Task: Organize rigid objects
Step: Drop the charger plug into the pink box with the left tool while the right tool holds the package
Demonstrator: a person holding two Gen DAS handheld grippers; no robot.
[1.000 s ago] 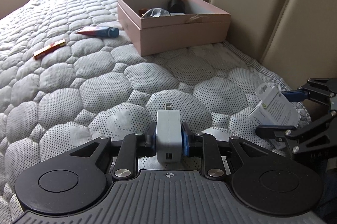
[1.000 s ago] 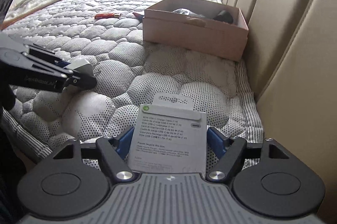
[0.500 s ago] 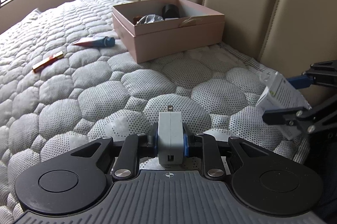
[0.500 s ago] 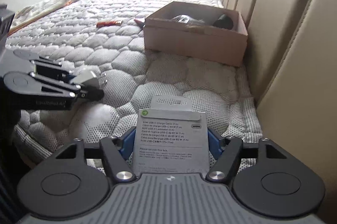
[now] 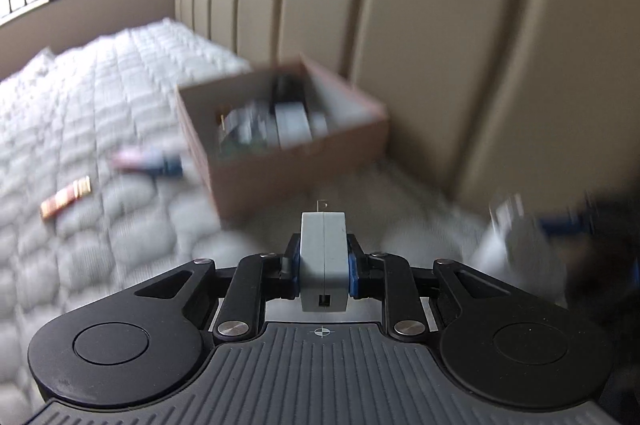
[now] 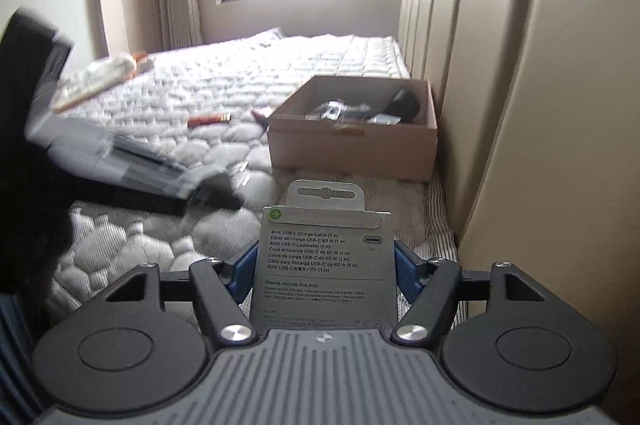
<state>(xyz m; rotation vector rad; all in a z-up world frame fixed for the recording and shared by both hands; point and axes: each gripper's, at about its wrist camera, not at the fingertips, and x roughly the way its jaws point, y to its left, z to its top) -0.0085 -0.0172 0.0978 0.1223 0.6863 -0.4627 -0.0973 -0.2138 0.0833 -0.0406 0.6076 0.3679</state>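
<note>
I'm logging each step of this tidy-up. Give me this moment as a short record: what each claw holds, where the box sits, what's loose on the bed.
left claw: shut on a grey charger, prongs pointing forward
right claw: shut on a cable pack, label facing the camera
box: open, on the mattress against the headboard, several items already inside
loose on bed: orange stick, tube beside the box
far edge: bundle of cloth
</note>
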